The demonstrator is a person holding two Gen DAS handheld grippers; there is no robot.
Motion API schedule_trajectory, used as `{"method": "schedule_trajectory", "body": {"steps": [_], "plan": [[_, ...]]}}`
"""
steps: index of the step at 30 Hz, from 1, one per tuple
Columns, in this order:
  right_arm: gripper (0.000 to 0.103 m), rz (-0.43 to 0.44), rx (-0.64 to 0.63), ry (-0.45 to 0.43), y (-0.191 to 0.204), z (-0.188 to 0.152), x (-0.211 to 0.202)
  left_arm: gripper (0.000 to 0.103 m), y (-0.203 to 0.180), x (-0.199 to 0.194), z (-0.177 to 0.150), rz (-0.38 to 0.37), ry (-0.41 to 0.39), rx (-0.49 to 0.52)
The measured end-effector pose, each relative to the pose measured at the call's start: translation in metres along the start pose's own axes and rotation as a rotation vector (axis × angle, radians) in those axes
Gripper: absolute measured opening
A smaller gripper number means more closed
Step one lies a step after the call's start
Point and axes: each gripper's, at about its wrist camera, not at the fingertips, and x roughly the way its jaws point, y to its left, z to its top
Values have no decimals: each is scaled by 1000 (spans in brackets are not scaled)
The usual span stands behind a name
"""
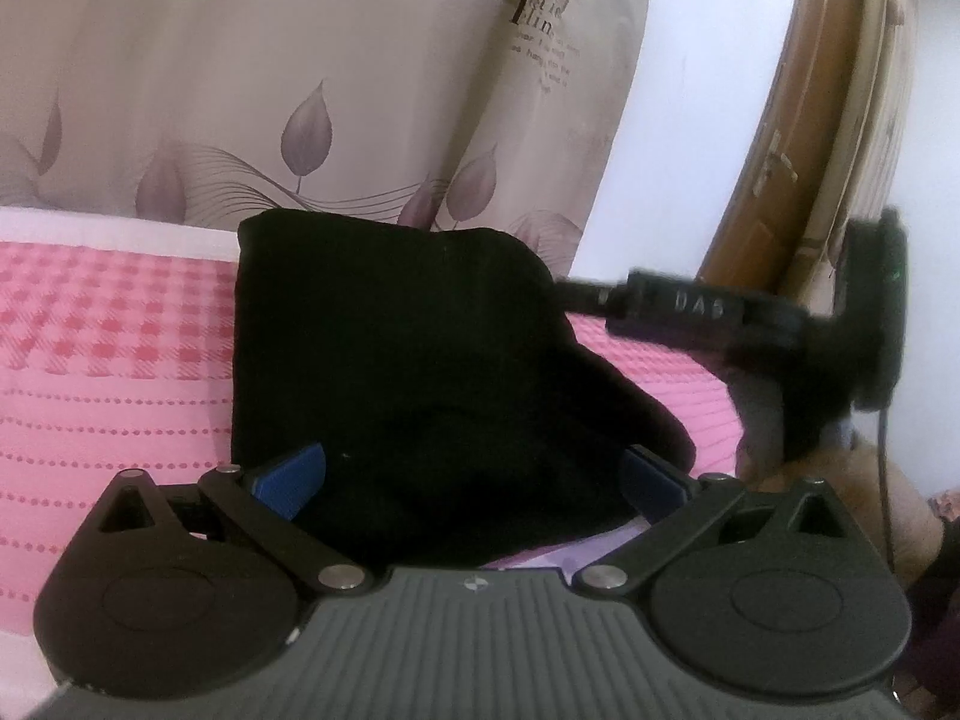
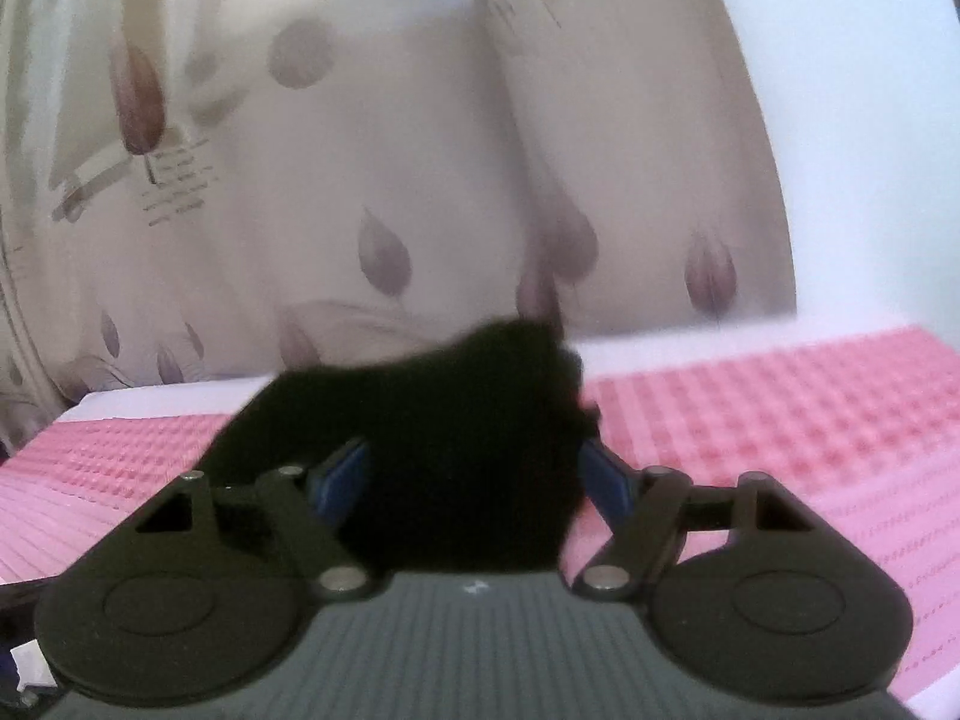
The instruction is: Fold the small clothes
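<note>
Left wrist view, left to right. We see a pink checked bedspread [image 1: 114, 348] covering the left and near ground, with a pale curtain [image 1: 300, 90] printed with mauve leaves hanging behind it. The black garment [image 1: 408, 348] lies bunched on the bedspread at centre, its far edge raised against the curtain. Our left gripper [image 1: 474, 483] has its jaws spread wide; the blue pads [image 1: 294, 480] sit at either side of the garment's near edge, and the cloth fills the gap between them. We cannot tell whether either pad presses the fabric; nothing is pinched. To the right, the right gripper [image 1: 750, 324] shows as a blurred black body reaching in toward the garment's far right edge; contact there is too blurred to judge. Behind it stands a brown wooden door [image 1: 798, 138], and a tan furry object [image 1: 840, 498] lies at the near right.

Right wrist view, left to right. The same leaf-printed curtain [image 2: 360, 180] fills the far ground, and the whole frame is motion-blurred. The bedspread [image 2: 780, 420] runs across the near ground on both sides. The garment [image 2: 450, 450] rises in a dark heap at centre, directly ahead of our right gripper [image 2: 474, 480]. Its jaws stand partly apart, blue pads [image 2: 342, 474] flanking the heap, with cloth lying between them. The right pad sits just beside the garment's edge. We cannot tell whether the pads touch the cloth, as the cloth hides their inner faces.
</note>
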Motion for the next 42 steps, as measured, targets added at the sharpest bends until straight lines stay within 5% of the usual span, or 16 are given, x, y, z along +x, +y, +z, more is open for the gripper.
{"method": "schedule_trajectory", "body": {"steps": [7, 13, 19, 22, 26, 29, 31, 32, 33, 36, 42], "plan": [[77, -55, -67, 175, 6, -22, 39, 103, -5, 1, 0, 25, 9, 24], [78, -1, 97, 166, -19, -19, 32, 103, -9, 0, 3, 51, 10, 54], [86, 106, 289, 154, -64, -13, 18, 103, 14, -34, 39, 61, -97, 67], [87, 172, 314, 192, -73, -11, 23, 103, 58, -16, 62, 26, -1, -28], [87, 210, 257, 270, -66, -12, 46, 98, 116, 32, 71, -118, 159, -273], [88, 250, 212, 294, -58, -10, 62, 94, 125, 67, 72, -208, 254, -281], [83, 281, 196, 311, -52, -8, 72, 92, 121, 84, 70, -251, 253, -238], [69, 295, 197, 318, -49, -8, 75, 82, 119, 88, 69, -254, 240, -225], [50, 310, 216, 332, -45, -8, 78, 62, 117, 93, 69, -234, 233, -214], [43, 329, 300, 321, -42, -10, 75, 45, 120, 86, 69, -217, 212, -236], [40, 375, 371, 256, -17, -4, 47, 40, 110, 37, 83, -173, 158, -168]]}}
